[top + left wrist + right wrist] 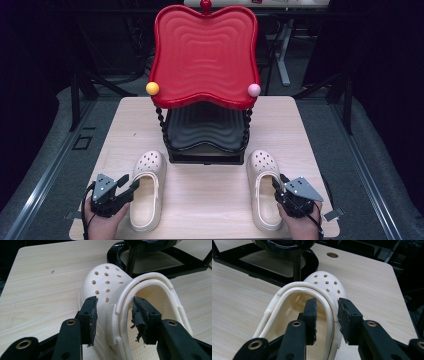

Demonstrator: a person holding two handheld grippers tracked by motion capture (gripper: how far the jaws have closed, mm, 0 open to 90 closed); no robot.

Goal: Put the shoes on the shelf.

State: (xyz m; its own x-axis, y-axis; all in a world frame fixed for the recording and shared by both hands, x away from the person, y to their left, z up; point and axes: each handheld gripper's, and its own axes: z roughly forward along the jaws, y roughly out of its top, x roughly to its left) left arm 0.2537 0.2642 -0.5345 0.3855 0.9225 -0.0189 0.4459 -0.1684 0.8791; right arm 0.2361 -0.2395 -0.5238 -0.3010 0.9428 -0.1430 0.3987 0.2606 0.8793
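Note:
Two cream perforated clogs lie toes away from me on the wooden table (210,200). My left gripper (130,181) straddles the outer side wall of the left clog (149,162). In the left gripper view one jaw stands outside the clog (105,280) and the other inside its opening, and my left gripper (114,302) is open with slack around the wall. My right gripper (279,181) straddles the right clog's (263,162) outer wall the same way. In the right gripper view my right gripper (327,301) has a narrow gap at its inner pad, around the clog (327,282).
A two-tier rack stands behind the clogs: a red wavy tray (205,50) on top and a black tray (205,130) below, on twisted black posts. A yellow ball (152,88) and a pink ball (254,90) sit at its front corners. The rack's black base (175,267) lies close to both toes.

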